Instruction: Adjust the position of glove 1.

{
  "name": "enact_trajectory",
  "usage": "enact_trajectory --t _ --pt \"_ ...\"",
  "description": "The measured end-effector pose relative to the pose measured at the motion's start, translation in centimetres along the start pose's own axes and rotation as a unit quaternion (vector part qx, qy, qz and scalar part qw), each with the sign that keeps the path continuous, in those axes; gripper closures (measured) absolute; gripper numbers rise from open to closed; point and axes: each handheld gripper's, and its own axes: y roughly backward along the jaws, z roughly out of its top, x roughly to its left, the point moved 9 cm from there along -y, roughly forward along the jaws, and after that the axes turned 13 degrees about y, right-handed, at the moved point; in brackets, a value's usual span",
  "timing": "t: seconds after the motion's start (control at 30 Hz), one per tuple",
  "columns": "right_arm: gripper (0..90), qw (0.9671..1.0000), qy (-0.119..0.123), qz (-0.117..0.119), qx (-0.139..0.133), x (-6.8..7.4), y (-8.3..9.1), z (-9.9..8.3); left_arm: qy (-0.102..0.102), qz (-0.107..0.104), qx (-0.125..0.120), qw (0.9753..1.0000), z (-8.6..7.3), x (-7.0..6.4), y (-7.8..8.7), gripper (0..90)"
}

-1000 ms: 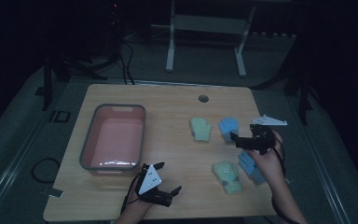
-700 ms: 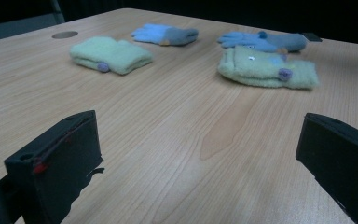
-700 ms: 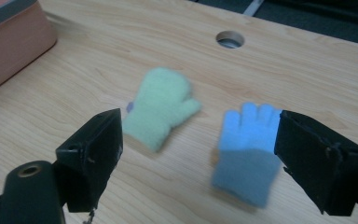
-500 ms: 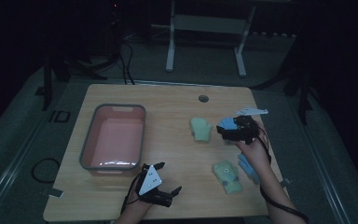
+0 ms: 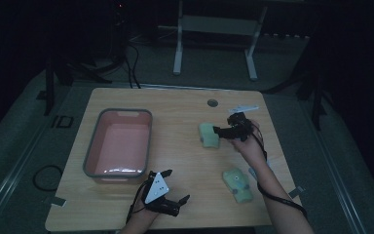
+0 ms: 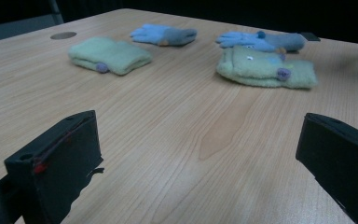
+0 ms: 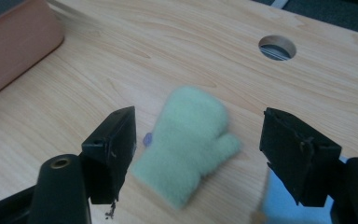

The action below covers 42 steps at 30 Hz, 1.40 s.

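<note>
Reaching for the green mitten point(image 7: 189, 140) near the desk's far right corner.
Right gripper point(image 7: 198, 140) wide open, empty, straddling it; next: lower and close.

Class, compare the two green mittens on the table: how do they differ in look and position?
The far green mitten lies between the open jaws of the right gripper; the near green mitten lies apart from both grippers. The far green mitten shows a plain fuzzy surface in the right gripper view; the near green mitten shows a small eye and purple spot in the left gripper view. Both lie flat on the wooden table.
</note>
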Motion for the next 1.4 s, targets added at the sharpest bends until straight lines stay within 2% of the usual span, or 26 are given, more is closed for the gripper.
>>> enact_trajectory --t 0.17,0.33,0.5,0.63,0.7,0.8,0.9,0.93,1.03,1.17,1.2,1.23,1.4 --pt "36.7 0.9998 0.003 0.009 0.016 0.3 -2.3 -0.3 -0.002 0.0 0.0 1.0 0.0 0.0 0.0 0.0" --pt "54.1 0.9993 0.011 0.011 0.032 0.2 -4.3 -0.8 -0.002 0.0 0.0 1.0 0.0 0.0 0.0 0.1" --pt "57.5 0.9975 0.038 0.014 0.057 0.5 -6.3 -1.5 -0.001 -0.002 0.002 1.0 0.0 0.0 0.0 0.0" --pt "58.2 0.9959 0.049 0.021 0.074 0.6 -7.8 -2.1 -0.002 -0.003 0.001 1.0 0.0 -0.1 0.0 0.0" --pt "58.5 0.9954 0.041 0.025 0.083 0.6 -8.5 -2.4 -0.002 -0.003 0.001 1.0 0.0 -0.1 0.0 0.1" --pt "63.9 0.9953 0.034 0.03 0.086 0.7 -9.2 -2.8 -0.001 -0.003 0.002 1.0 0.0 0.0 0.0 0.0" --pt "74.7 0.9958 0.014 0.031 0.085 0.8 -9.3 -2.8 -0.002 -0.001 0.001 1.0 0.0 -0.1 0.0 0.0" --pt "74.7 0.9958 0.014 0.031 0.085 0.8 -9.3 -2.8 -0.002 -0.001 0.001 1.0 0.0 -0.1 0.0 0.1" --pt "83.9 0.9959 0.02 0.019 0.086 1.1 -9.4 -2.7 -0.003 0.001 0.0 1.0 0.0 -0.1 0.0 0.1" --pt "86.5 0.9969 0.003 0.014 0.078 1.4 -9.0 -2.3 -0.003 0.0 0.0 1.0 0.0 -0.1 0.0 0.1" --pt "86.6 0.9968 0.006 0.015 0.078 1.7 -8.7 -2.2 -0.002 0.0 0.0 1.0 0.0 0.0 0.0 0.1" --pt "86.6 0.997 0.01 0.015 0.076 2.0 -8.3 -2.1 -0.002 0.0 0.0 1.0 0.0 0.0 0.0 0.1" --pt "86.5 0.9983 -0.011 0.029 0.048 3.9 -5.6 -1.0 0.0 0.002 0.001 1.0 0.0 0.0 0.0 0.1"
